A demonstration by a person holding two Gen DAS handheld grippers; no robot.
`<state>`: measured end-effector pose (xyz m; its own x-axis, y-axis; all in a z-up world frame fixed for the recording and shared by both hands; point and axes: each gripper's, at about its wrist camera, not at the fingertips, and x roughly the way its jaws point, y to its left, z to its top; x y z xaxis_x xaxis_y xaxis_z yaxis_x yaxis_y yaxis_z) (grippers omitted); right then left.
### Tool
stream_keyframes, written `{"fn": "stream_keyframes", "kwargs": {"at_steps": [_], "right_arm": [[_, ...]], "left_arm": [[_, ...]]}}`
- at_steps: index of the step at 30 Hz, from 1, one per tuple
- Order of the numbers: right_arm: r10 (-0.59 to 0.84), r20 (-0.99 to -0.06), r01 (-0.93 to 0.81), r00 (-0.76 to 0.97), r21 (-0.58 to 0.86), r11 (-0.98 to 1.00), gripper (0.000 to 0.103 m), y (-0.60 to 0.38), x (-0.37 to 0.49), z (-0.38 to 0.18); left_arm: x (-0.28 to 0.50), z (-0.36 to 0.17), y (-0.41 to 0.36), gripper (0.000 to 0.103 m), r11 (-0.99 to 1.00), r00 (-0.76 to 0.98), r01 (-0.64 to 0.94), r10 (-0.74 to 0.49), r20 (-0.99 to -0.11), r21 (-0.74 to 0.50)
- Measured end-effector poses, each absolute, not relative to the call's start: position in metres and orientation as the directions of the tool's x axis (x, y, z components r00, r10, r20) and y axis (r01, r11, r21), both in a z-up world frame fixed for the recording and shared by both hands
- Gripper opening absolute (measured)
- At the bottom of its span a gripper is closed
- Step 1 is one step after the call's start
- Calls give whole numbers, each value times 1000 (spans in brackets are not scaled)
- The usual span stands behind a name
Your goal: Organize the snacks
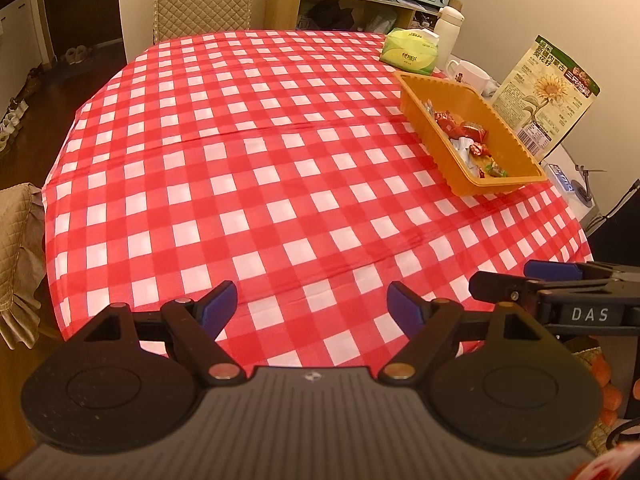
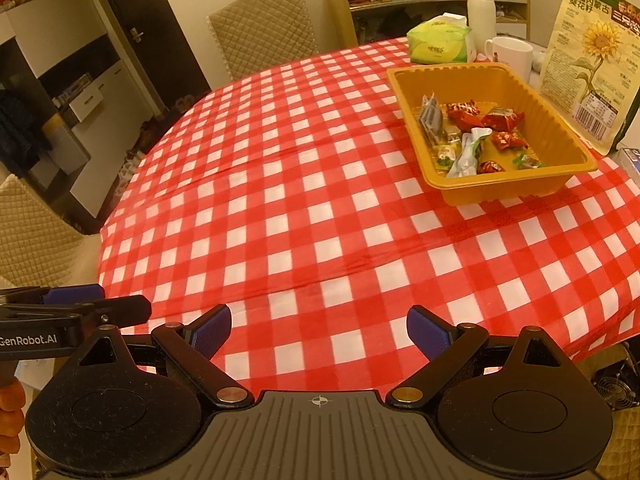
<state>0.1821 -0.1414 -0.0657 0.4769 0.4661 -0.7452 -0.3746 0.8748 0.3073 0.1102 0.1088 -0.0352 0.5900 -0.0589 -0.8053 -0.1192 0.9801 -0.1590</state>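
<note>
Ahead and to the right of both grippers, an orange tray (image 2: 452,80) is seen on a table covered by a red and white checked cloth (image 2: 280,208). Wrapped snacks (image 2: 476,136) are piled inside the tray: red wrappers, some pale ones, and a few touched with green. No loose snack is seen on the bare cloth between the grippers and the tray. The left gripper (image 1: 312,304) is held with its jaws spread wide and nothing between them, above the near edge of the table. The right gripper (image 2: 319,328) is likewise held wide and empty, just beside the left one, whose fingers are seen at the left edge of the right wrist view. The tray's long axis is judged to run away from the grippers and slightly to the right. The right gripper appears nearer to the tray, so a reach for the tray seems better suited to that side. Beyond the tray are a white mug (image 2: 510,56), a green pack of tissues (image 2: 438,42), a white bottle (image 2: 480,10) and a large bag of sunflower seeds (image 2: 592,60) propped upright. With the snacks already gathered in the tray, the sorting is judged to be nearly or wholly done.
</note>
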Motion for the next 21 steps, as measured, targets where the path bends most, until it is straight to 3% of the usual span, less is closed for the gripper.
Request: {"fn": "stream_keyframes", "kwargs": {"at_steps": [21], "right_arm": [[457,-752,-384,475,290,877,94,-134,179,-63]], "left_arm": [[107,-32,108,81,980,597,-103,-74,-799,-168]]}}
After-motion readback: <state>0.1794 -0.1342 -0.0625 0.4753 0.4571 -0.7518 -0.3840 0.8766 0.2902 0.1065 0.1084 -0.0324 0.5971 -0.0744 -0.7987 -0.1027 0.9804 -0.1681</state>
